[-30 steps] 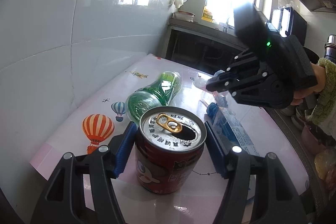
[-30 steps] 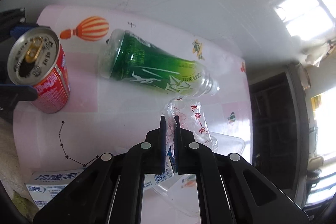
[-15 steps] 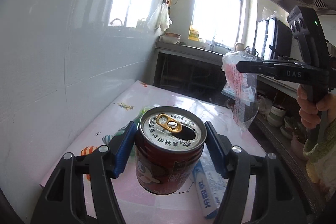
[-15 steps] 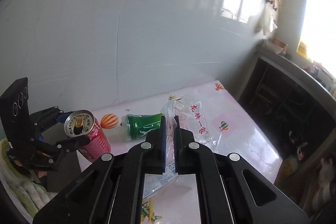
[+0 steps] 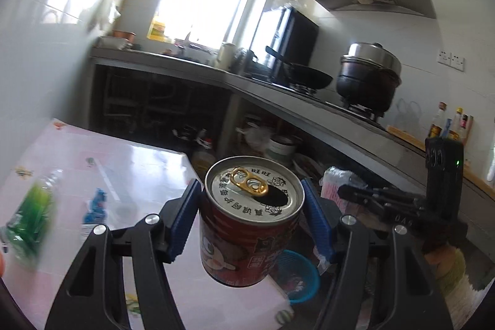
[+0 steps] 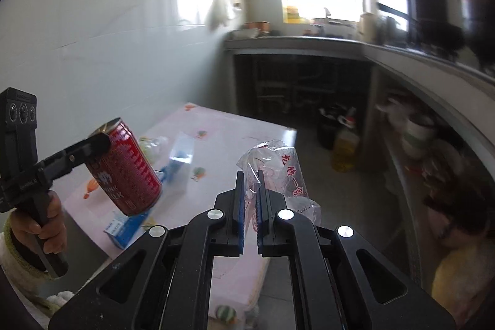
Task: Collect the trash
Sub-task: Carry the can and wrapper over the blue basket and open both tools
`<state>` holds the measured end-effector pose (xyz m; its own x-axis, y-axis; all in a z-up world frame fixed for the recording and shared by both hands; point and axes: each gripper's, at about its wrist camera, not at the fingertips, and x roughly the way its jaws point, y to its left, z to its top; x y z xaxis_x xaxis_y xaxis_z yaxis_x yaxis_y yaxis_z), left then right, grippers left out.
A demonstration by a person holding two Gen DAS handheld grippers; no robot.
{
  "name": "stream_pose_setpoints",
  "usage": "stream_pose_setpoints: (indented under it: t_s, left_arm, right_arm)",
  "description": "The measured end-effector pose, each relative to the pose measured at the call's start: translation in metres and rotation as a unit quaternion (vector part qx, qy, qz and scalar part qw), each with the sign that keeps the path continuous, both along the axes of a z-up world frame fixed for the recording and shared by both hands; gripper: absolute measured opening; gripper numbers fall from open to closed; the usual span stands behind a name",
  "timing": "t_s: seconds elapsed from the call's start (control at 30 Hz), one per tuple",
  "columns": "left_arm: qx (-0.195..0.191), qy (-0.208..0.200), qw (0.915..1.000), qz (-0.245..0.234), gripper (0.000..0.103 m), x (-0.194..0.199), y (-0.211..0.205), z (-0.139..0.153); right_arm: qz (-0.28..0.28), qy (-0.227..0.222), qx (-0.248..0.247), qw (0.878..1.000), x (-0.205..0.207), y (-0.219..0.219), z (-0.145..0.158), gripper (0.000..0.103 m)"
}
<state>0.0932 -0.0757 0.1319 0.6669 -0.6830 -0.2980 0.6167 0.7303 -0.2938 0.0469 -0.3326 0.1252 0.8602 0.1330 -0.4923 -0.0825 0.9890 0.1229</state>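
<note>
My left gripper (image 5: 252,200) is shut on an opened red drink can (image 5: 250,225), held in the air past the table's right edge; the right wrist view shows the same can (image 6: 123,166) tilted above the table. My right gripper (image 6: 250,178) is shut on a crumpled clear plastic bag (image 6: 275,172) with red print, also lifted off the table. In the left wrist view the right gripper (image 5: 343,190) shows low at the right with the bag (image 5: 335,184) at its tip. A green plastic bottle (image 5: 27,218) and a blue-and-white carton (image 5: 92,212) lie on the pink table (image 5: 139,163).
A blue basket (image 5: 301,277) stands on the floor below the can, by the table's corner. A grey counter (image 5: 309,110) with a wok, a steel pot and bottles runs along the right, with clutter on the shelf beneath. A white tiled wall is at the left.
Both grippers have lifted off the table and swung right toward the counter, carrying the can and the plastic bag. The bottle and carton stay on the table.
</note>
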Motion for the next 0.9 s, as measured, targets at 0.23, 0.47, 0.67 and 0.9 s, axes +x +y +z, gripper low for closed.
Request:
stream_pose_setpoints:
  t_s: [0.23,0.47,0.67,0.9]
  left_arm:
    - [0.079,0.124,0.9833,-0.107,0.063,0.054,-0.143,-0.040]
    - [0.191,0.241,0.9408,-0.141,0.063,0.097,-0.269,-0.127]
    - [0.255,0.298,0.9078,-0.149,0.064,0.120,-0.341,-0.191]
    - [0.228,0.332,0.9051,-0.138,0.072,0.138,-0.346,-0.210]
  right_arm:
    - [-0.147,0.073,0.135,0.977,-0.024,-0.093,-0.090,0.005]
    - [-0.229,0.155,0.202,0.939,-0.010,-0.151,-0.194,0.005]
    - [-0.265,0.186,0.231,0.918,0.028,-0.185,-0.255,0.013]
    - [-0.315,0.234,0.225,0.892,0.041,-0.208,-0.300,0.050]
